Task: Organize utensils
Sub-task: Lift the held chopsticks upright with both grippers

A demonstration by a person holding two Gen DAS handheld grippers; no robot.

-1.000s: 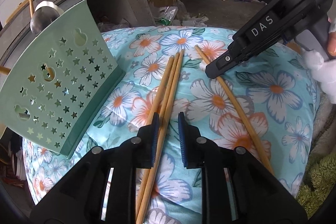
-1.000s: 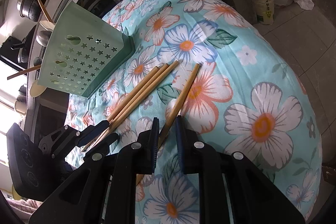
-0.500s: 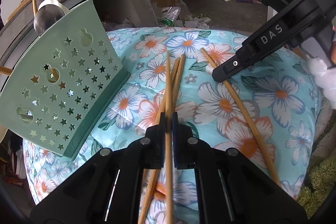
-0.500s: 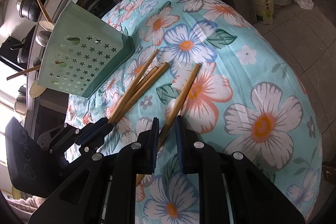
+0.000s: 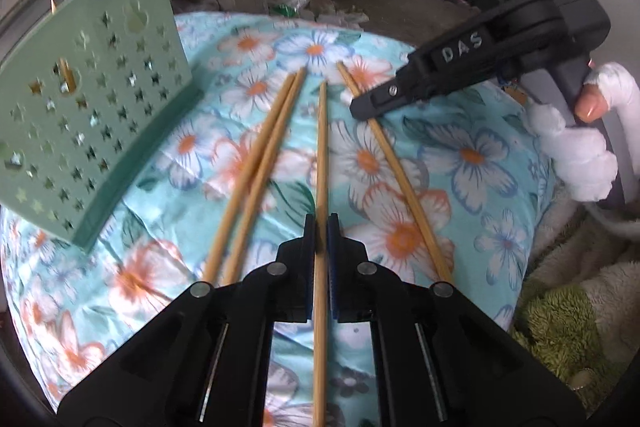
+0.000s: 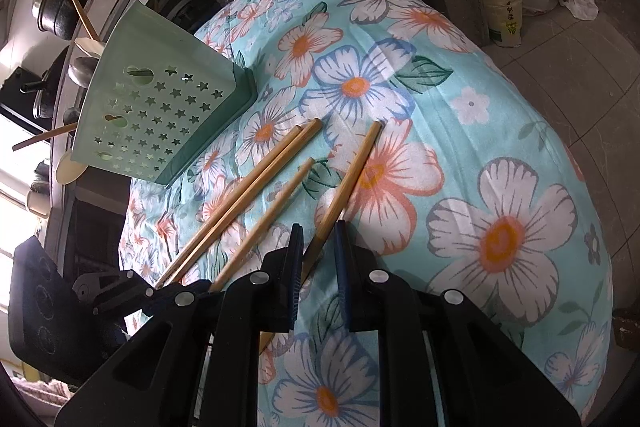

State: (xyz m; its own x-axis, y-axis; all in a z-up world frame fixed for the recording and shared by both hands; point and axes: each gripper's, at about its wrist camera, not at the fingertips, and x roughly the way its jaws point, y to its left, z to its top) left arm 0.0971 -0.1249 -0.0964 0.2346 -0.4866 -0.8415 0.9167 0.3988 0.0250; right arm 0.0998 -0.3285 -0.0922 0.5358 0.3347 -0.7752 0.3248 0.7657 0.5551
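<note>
the left gripper (image 5: 320, 227) is closed tight on one thin bamboo chopstick (image 5: 321, 163), which points forward between its blue pads, so the step in hand is the pick-up of the chopsticks. the right gripper (image 6: 318, 251) has its jaws only a little apart around another bamboo chopstick (image 6: 352, 175) that lies on the flowered turquoise cloth (image 6: 460, 131); i cannot tell if the pads really press it. a pair of bamboo chopsticks (image 5: 260, 163) lies between them and the pale green plastic utensil holder with star holes (image 5: 96, 115), which stands tilted at the cloth's edge. next, i think, the held stick must be lifted, turned tip down and brought over the holder's open top
</note>
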